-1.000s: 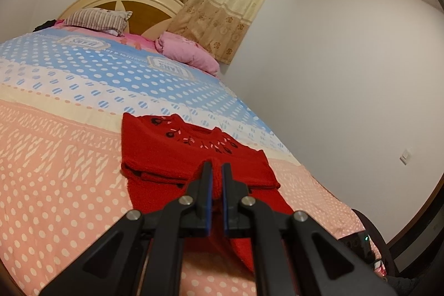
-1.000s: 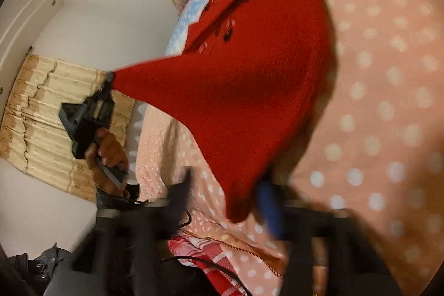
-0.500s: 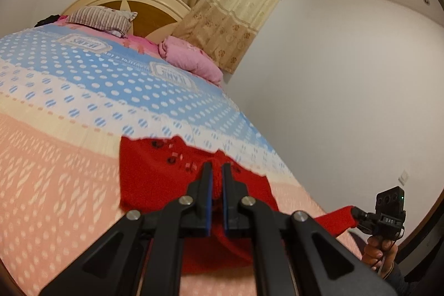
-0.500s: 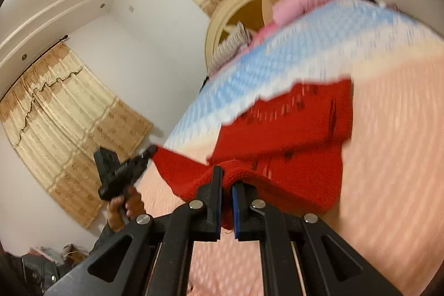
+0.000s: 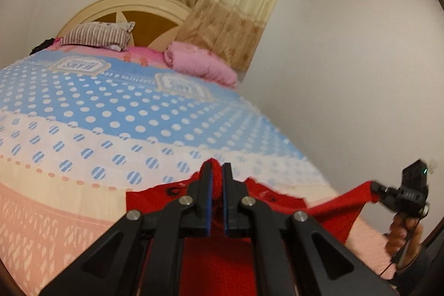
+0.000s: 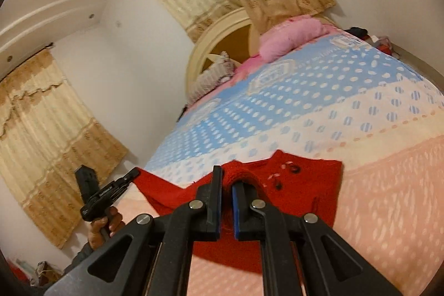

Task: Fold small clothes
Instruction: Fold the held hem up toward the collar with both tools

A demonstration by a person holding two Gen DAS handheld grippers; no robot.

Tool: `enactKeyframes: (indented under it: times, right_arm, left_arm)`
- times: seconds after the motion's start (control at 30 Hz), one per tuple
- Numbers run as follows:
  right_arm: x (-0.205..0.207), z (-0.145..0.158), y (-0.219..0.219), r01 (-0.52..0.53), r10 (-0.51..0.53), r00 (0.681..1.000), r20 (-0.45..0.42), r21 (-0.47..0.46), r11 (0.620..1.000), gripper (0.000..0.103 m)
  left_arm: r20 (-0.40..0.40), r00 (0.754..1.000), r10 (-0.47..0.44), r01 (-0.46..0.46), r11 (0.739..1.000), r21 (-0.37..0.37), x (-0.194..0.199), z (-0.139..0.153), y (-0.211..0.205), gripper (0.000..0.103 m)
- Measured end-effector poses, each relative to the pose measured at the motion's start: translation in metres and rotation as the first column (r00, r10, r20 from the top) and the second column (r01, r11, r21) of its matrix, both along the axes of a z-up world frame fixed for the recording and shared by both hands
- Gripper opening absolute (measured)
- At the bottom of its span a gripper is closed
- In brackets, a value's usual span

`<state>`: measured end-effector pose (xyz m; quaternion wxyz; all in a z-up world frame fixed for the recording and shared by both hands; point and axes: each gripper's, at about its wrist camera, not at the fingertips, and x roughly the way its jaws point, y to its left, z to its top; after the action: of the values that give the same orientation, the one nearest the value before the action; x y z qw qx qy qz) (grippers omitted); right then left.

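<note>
A small red knitted sweater (image 5: 151, 199) lies on the dotted bedspread (image 5: 111, 115), its dark-buttoned top (image 6: 294, 169) flat and towards the headboard. My left gripper (image 5: 216, 171) is shut on one corner of its lower hem, with red knit showing between the pads. My right gripper (image 6: 226, 176) is shut on the other hem corner. Both corners are held off the bed, so the hem hangs stretched between them. The left wrist view has the right gripper (image 5: 374, 189) at far right, and the right wrist view has the left gripper (image 6: 133, 174) at left, each in a hand.
A pink pillow (image 5: 199, 65) and a striped pillow (image 5: 97, 35) lie by the round headboard (image 5: 144, 18). Beige curtains (image 5: 227, 4) hang behind it. A white wall (image 5: 347, 101) runs close along the bed's right side. Some clutter (image 6: 41, 268) sits on the floor.
The right gripper went from open around the hem to shut on it. Both grippers then rose and moved towards the headboard, lifting the sweater's lower part off the bed.
</note>
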<state>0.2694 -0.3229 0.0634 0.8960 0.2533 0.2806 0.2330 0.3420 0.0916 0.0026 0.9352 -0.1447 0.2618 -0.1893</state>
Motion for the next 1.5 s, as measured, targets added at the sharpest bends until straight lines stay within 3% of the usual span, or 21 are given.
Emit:
enactKeyframes:
  times: [0.17,0.33,0.63,0.77,0.83,0.9,0.93,1.0,1.03,1.07,1.2,1.3,1.5]
  right_arm:
    - [0.054,-0.042,-0.007,0.044,-0.045,0.993,-0.108,-0.009,0.999,0.005]
    - [0.097,-0.078,0.001,0.065,-0.078,0.980,-0.182,-0.073,0.995,0.005]
    - [0.135,-0.093,0.017,0.053,-0.067,0.979,-0.194,-0.077,0.996,0.005]
    - [0.146,-0.104,0.017,0.089,-0.113,0.968,-0.222,-0.119,0.989,0.006]
    - [0.154,-0.115,0.011,0.122,-0.161,0.955,-0.247,-0.167,0.978,0.006]
    - [0.156,-0.124,0.007,0.131,-0.185,0.943,-0.278,-0.205,0.970,0.007]
    - [0.154,-0.127,0.006,0.119,-0.178,0.944,-0.278,-0.216,0.969,0.010]
    - [0.142,-0.122,0.012,0.099,-0.169,0.961,-0.219,-0.296,0.950,0.045]
    - [0.136,-0.118,0.015,0.098,-0.167,0.969,-0.182,-0.338,0.936,0.082]
    - [0.128,-0.115,0.016,0.096,-0.157,0.977,-0.146,-0.357,0.929,0.091]
    - [0.114,-0.102,0.021,0.048,-0.092,0.990,-0.109,-0.352,0.935,0.091]
    - [0.109,-0.098,0.025,0.015,-0.057,0.990,-0.127,-0.311,0.950,0.091]
    - [0.085,-0.106,0.032,-0.013,-0.037,0.983,-0.180,-0.266,0.964,0.091]
  left_arm:
    - [-0.092,0.995,0.023,-0.015,0.996,0.089,0.035,-0.045,-0.007,0.005]
    - [-0.155,0.986,0.058,-0.046,0.996,0.076,0.046,-0.070,0.001,0.005]
    - [-0.165,0.982,0.093,-0.091,0.996,0.016,0.060,-0.076,0.020,0.005]
    - [-0.209,0.967,0.149,-0.126,0.985,0.122,0.074,-0.085,0.006,0.010]
    - [-0.245,0.955,0.168,-0.139,0.981,0.133,0.076,-0.090,0.006,0.010]
    - [-0.233,0.956,0.181,-0.148,0.978,0.149,0.065,-0.088,0.008,0.011]
    - [-0.219,0.958,0.186,-0.150,0.974,0.170,0.057,-0.087,0.007,0.015]
    - [-0.171,0.970,0.174,-0.136,0.968,0.210,0.036,-0.082,0.003,0.026]
    - [-0.157,0.973,0.167,-0.129,0.966,0.226,0.028,-0.081,0.001,0.034]
    - [-0.140,0.977,0.160,-0.121,0.960,0.252,0.017,-0.081,-0.003,0.037]
    - [-0.124,0.984,0.128,-0.082,0.942,0.325,-0.007,-0.088,-0.019,0.040]
    - [-0.122,0.982,0.145,-0.085,0.911,0.403,-0.018,-0.098,-0.030,0.040]
    - [-0.182,0.970,0.159,-0.085,0.930,0.357,-0.036,-0.118,-0.018,0.041]
